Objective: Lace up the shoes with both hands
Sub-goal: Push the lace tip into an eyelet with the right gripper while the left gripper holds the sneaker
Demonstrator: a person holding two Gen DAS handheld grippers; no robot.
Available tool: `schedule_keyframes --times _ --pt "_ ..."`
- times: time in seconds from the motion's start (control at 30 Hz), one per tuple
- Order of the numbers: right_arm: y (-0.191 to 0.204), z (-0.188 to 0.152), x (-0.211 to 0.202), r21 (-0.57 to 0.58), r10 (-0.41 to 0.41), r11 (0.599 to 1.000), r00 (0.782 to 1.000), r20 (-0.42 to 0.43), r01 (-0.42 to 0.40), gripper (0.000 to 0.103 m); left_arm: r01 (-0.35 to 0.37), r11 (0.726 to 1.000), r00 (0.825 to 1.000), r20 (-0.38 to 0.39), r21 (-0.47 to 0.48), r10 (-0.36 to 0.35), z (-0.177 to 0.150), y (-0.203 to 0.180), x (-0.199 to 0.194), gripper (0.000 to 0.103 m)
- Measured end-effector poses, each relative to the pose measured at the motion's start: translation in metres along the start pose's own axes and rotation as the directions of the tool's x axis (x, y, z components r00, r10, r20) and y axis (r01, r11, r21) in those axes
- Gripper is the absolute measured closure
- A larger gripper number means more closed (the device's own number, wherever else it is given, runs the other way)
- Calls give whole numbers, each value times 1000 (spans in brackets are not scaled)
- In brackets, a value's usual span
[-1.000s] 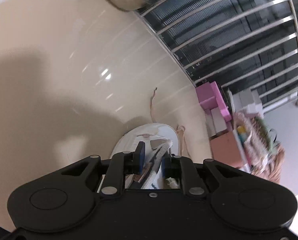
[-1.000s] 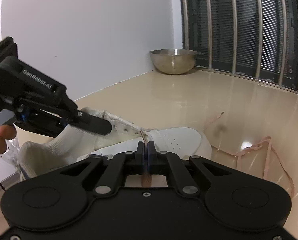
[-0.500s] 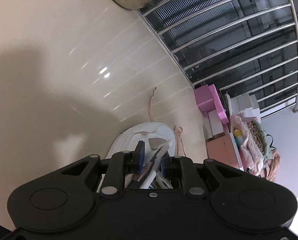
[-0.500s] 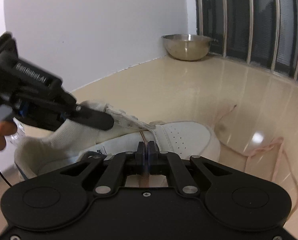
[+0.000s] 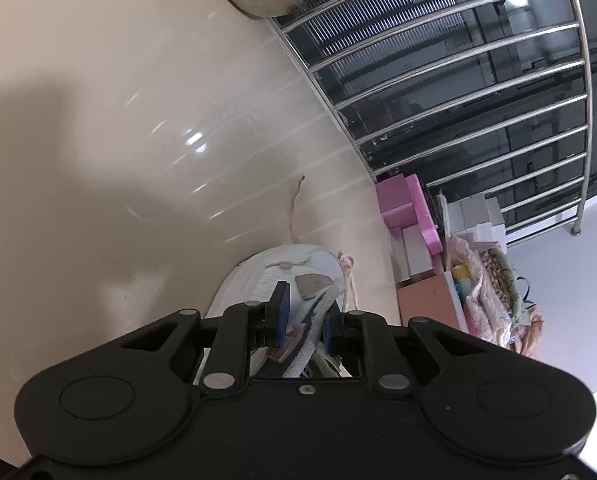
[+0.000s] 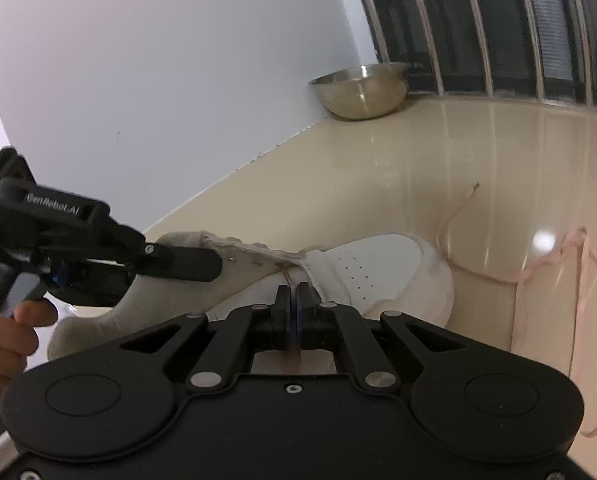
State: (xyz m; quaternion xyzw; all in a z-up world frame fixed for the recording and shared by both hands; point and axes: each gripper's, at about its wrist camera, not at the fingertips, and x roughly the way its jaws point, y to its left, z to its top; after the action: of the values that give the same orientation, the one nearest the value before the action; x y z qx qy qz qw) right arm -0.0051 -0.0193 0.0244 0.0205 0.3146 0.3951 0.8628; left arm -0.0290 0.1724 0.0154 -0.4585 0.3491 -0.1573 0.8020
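A white sneaker lies on the cream floor, toe pointing away; it also shows in the left wrist view. My left gripper is shut on the shoe's eyelet flap and holds it up; it appears from the left in the right wrist view. My right gripper is shut on the pink lace just above the shoe's tongue. The rest of the lace trails loose on the floor to the right of the toe.
A steel bowl sits in the far corner by a wall and a barred window. Pink and white boxes and a heap of bags stand along the wall to the right.
Both grippers keep their holds. The right wrist view has tilted and risen a little, and the lace between shoe and right gripper looks drawn tighter. The left gripper has shifted slightly.
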Motion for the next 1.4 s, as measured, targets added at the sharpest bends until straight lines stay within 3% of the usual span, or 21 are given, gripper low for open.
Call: schedule_keyframes --times 0.2,0.47,0.63,0.87,0.93,1.0,1.07,1.13,1.2,1.27,1.37,1.4 --pt "7 0 -2 -42 17 999 1000 17 -16 100 -10 999 1000 1 41 10 -1 -4 0 87" --pt "-1 -4 1 41 37 998 997 62 -39 103 10 999 1000 -20 37 -9 2 -1 0 87" --pt "-3 -1 5 91 5 996 999 52 -10 103 -17 992 1000 -11 127 18 -1 -11 -1 87" --pt "0 7 11 -29 27 999 999 38 -26 103 -54 966 998 -13 253 59 -4 -24 -2 86" --pt "-2 6 13 -39 49 998 998 41 -47 103 -58 952 998 -19 300 67 -3 -30 -4 77" --pt "-2 5 14 -42 60 997 997 39 -59 103 -29 956 999 -32 293 40 5 -28 -9 50" --pt "-2 4 14 -45 62 997 997 37 -60 103 8 974 999 31 228 -15 18 -19 -21 46" --pt "-3 3 14 -38 67 997 997 38 -65 103 33 988 998 48 150 -40 34 -9 -21 46" --pt "-4 3 14 -31 71 997 997 40 -70 103 -30 993 999 25 111 27 44 -4 -9 49" --pt "-5 2 15 -24 76 997 996 41 -75 103 -39 992 999 -22 119 42 44 -6 6 58" --pt "-6 3 15 -23 77 997 996 35 -77 103 -47 987 996 -64 157 57 41 -13 22 61" --pt "-6 3 15 -23 77 997 996 34 -76 103 -68 982 995 -66 177 80 40 -16 26 68"
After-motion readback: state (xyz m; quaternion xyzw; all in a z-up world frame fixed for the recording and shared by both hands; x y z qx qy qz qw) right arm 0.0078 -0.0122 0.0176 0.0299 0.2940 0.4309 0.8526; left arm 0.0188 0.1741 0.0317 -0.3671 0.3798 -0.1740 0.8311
